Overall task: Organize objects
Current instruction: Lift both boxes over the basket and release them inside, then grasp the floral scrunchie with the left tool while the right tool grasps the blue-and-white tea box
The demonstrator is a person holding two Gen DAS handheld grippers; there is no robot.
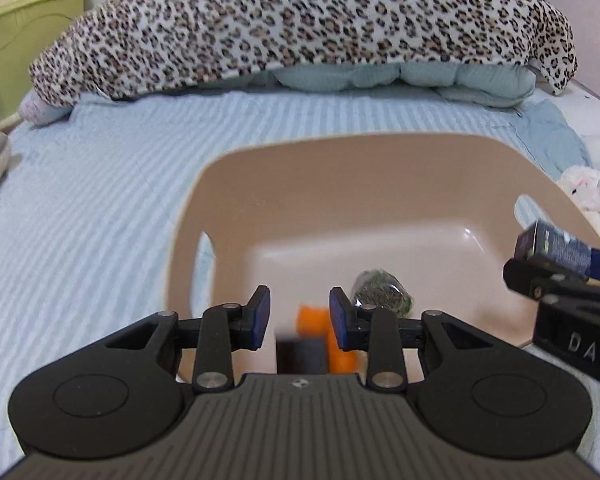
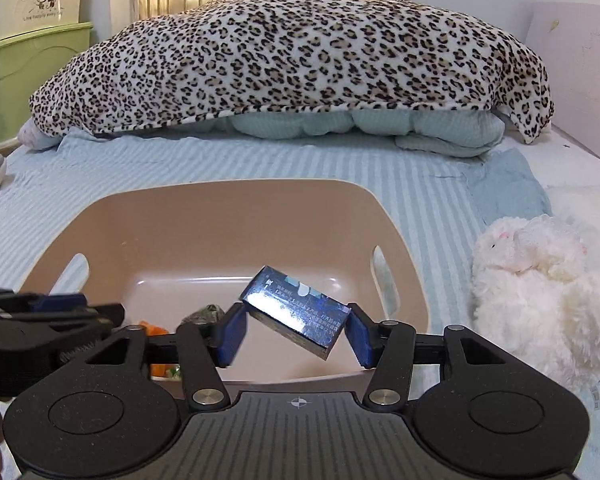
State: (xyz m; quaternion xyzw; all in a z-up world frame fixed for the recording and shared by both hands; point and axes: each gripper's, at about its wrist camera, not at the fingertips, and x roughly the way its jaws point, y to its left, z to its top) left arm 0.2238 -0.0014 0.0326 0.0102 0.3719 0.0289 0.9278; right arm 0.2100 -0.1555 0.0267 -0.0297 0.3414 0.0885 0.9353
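Observation:
A beige plastic basket (image 1: 284,184) (image 2: 204,216) sits on the striped bed. Inside lie an orange toy (image 1: 320,326) (image 2: 154,328), a dark block (image 1: 300,354) and a clear bag of green stuff (image 1: 384,290) (image 2: 206,314). My left gripper (image 1: 300,316) is open and empty, hovering over the basket just above the orange toy and dark block. My right gripper (image 2: 296,334) is shut on a dark blue box (image 2: 296,312), tilted, held over the basket's near right part. The box also shows in the left wrist view (image 1: 556,246), at the basket's right rim.
A leopard-print blanket (image 2: 292,60) over pale green bedding (image 2: 360,128) lies across the far bed. A white plush toy (image 2: 540,288) sits right of the basket. A green headboard (image 2: 24,68) stands at the far left.

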